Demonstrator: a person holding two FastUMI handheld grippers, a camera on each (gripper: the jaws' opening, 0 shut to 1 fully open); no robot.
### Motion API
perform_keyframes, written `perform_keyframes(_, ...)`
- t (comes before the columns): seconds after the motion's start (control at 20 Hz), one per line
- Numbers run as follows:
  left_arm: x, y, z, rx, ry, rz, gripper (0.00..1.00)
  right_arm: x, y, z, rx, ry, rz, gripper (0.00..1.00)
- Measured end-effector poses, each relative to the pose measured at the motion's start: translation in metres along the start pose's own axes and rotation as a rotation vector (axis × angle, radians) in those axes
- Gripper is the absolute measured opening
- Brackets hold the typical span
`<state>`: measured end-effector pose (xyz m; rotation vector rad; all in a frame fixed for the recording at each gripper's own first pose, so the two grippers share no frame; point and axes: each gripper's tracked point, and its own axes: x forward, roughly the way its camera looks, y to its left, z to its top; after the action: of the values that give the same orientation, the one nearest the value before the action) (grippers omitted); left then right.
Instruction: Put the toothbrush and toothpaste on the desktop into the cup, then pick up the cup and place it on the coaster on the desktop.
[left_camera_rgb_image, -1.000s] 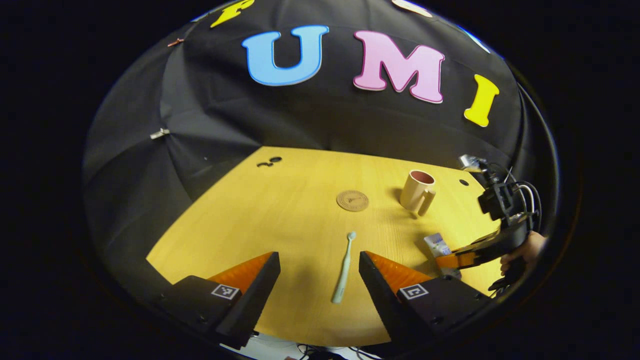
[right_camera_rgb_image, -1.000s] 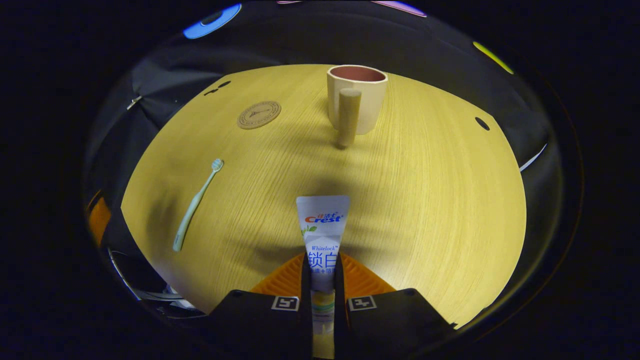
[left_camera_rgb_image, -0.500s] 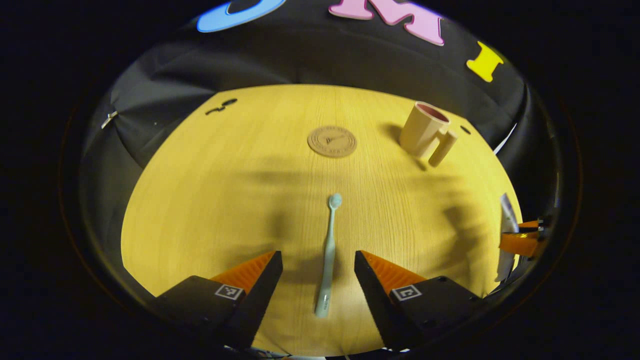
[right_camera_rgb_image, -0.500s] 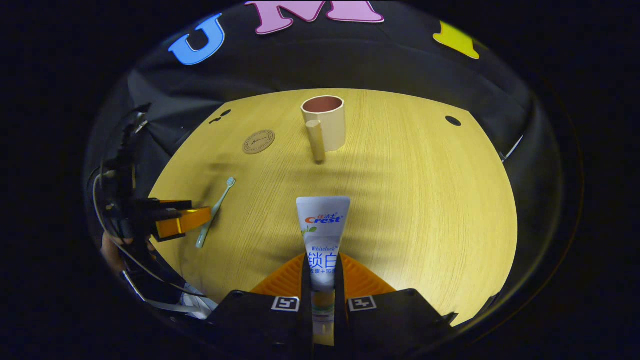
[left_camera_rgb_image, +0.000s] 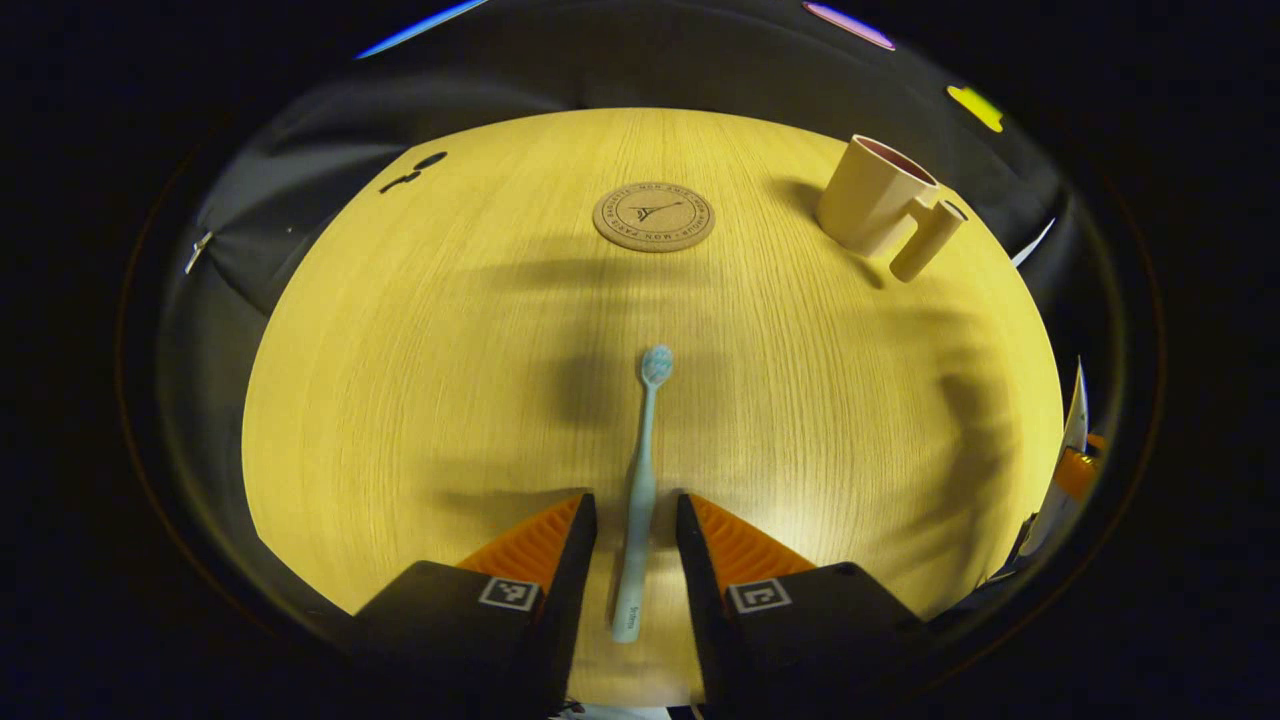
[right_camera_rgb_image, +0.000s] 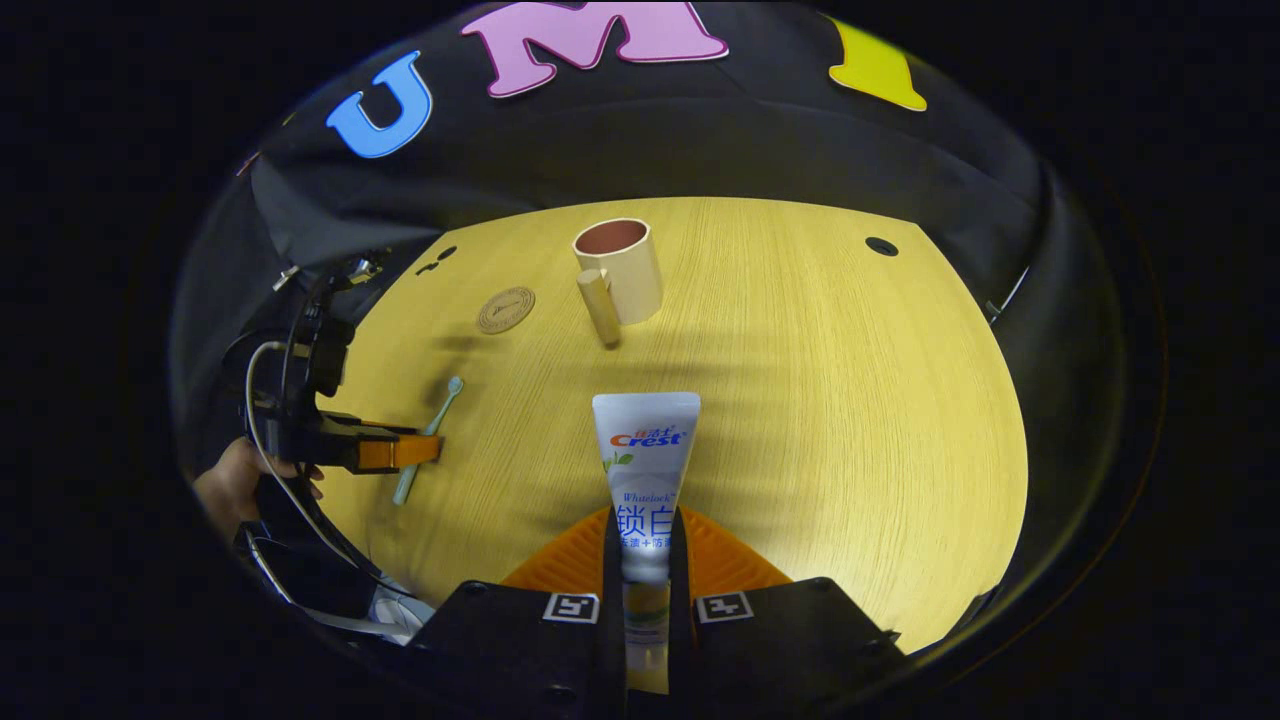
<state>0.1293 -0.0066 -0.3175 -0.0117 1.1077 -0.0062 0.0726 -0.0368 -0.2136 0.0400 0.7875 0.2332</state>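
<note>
Bench (left_camera_rgb_image: 420, 380): a pale wooden top that carries everything; dark cloth hangs behind it.

Left gripper (left_camera_rgb_image: 632, 515): low over the near edge of the bench, its jaws narrowly spread, one on each side of the toothbrush handle with a slim gap either side; neither finger presses it. In the right gripper view this gripper (right_camera_rgb_image: 425, 450) comes in from the left, held by a hand (right_camera_rgb_image: 235, 480).

Right gripper (right_camera_rgb_image: 645, 535): pinched tight on the toothpaste, both fingers pressing its lower part, lifted clear of the bench.

Cup (left_camera_rgb_image: 875, 205): upright on the bench at the far right in the left gripper view, mouth up, handle turned toward the near side; well apart from both grippers. In the right gripper view the cup (right_camera_rgb_image: 622, 265) stands straight ahead of the toothpaste.

Toothpaste (right_camera_rgb_image: 645, 460): long axis runs away from the right gripper, the flat crimped end pointing ahead toward the cup, the lower end hidden between the fingers.

Coaster (left_camera_rgb_image: 653, 215): round, flat on the bench, left of the cup and beyond the toothbrush head, bare.

Toothbrush (left_camera_rgb_image: 640, 490): lying flat on the bench, long axis straight ahead of the left gripper, bristle head pointing away toward the coaster, butt end between the fingers.
</note>
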Motion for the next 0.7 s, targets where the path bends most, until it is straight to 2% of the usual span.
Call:
perform_keyframes(0.2, -0.002, -0.001, 0.003, -0.023, 0.065, -0.001, 0.21, 0.003, 0.001, 0.005, 0.011, -0.009, 0.009, 0.20)
perform_keyframes(0.25, 0.000, -0.001, 0.003, -0.027, 0.075, -0.003, 0.16, 0.003, 0.002, 0.008, 0.014, -0.012, 0.013, 0.20)
perform_keyframes(0.45, -0.001, -0.001, 0.004, 0.005, 0.035, -0.007, 0.07, 0.006, 0.006, 0.019, -0.026, -0.031, 0.020, 0.20)
perform_keyframes(0.55, -0.002, -0.001, 0.003, 0.014, 0.001, -0.005, 0.07, 0.006, 0.011, 0.027, -0.032, -0.047, 0.033, 0.20)
perform_keyframes(0.7, -0.006, -0.007, 0.001, -0.031, -0.045, -0.028, 0.06, 0.004, 0.015, 0.052, -0.032, -0.090, 0.040, 0.20)
